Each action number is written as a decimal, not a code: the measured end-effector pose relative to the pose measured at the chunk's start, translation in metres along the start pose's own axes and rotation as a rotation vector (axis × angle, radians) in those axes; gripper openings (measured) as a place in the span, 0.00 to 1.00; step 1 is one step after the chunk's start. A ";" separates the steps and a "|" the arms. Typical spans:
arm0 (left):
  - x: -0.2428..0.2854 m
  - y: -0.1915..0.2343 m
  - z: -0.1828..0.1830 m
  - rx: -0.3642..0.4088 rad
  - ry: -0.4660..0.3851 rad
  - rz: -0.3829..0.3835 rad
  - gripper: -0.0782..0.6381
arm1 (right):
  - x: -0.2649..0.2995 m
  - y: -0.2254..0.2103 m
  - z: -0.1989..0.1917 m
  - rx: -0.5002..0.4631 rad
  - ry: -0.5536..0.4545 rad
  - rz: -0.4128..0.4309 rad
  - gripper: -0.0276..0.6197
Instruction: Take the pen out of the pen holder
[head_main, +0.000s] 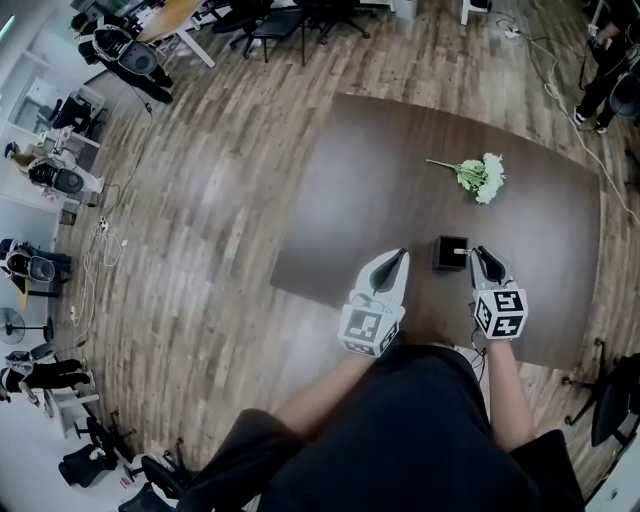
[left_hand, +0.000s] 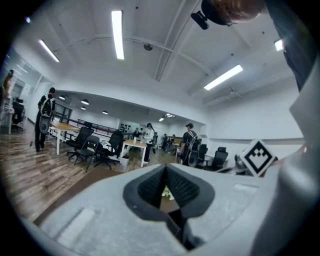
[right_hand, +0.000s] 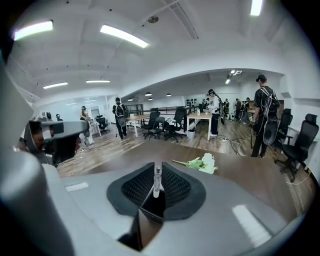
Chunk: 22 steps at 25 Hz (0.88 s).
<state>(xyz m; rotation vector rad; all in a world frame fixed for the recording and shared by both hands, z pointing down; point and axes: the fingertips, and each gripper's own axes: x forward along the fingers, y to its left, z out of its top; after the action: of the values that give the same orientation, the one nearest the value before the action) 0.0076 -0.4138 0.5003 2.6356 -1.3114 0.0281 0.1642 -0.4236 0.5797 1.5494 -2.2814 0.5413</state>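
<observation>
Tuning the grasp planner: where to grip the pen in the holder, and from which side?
Grip the pen at its top end, the only part clear of the holder walls. It stands upright, so come in from the person's side with the jaws across the shaft, then lift straight up. The right gripper looks closed on just that part.

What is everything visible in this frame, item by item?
dark brown table: one, brown, centre of floor.
black square pen holder: one, black, table's near edge.
slim white pen: one, white, upright in the holder.
green-and-white flower bunch: one, green-white, lying on table beyond holder.
black office chairs: several, black, far floor.
left claw: one, grey, shut, empty, left of holder.
right claw: one, grey, shut on the pen.
</observation>
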 end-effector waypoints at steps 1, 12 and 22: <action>0.003 -0.003 0.002 0.004 -0.003 -0.012 0.11 | -0.006 0.001 0.007 0.009 -0.018 -0.006 0.12; 0.035 -0.040 0.021 0.024 -0.023 -0.115 0.11 | -0.058 0.003 0.080 -0.043 -0.179 -0.049 0.12; 0.057 -0.056 0.039 0.046 -0.032 -0.143 0.11 | -0.084 -0.012 0.106 -0.031 -0.248 -0.091 0.12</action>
<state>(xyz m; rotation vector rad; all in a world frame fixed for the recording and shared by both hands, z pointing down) 0.0843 -0.4329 0.4584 2.7721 -1.1418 -0.0045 0.1995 -0.4109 0.4485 1.7815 -2.3675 0.3022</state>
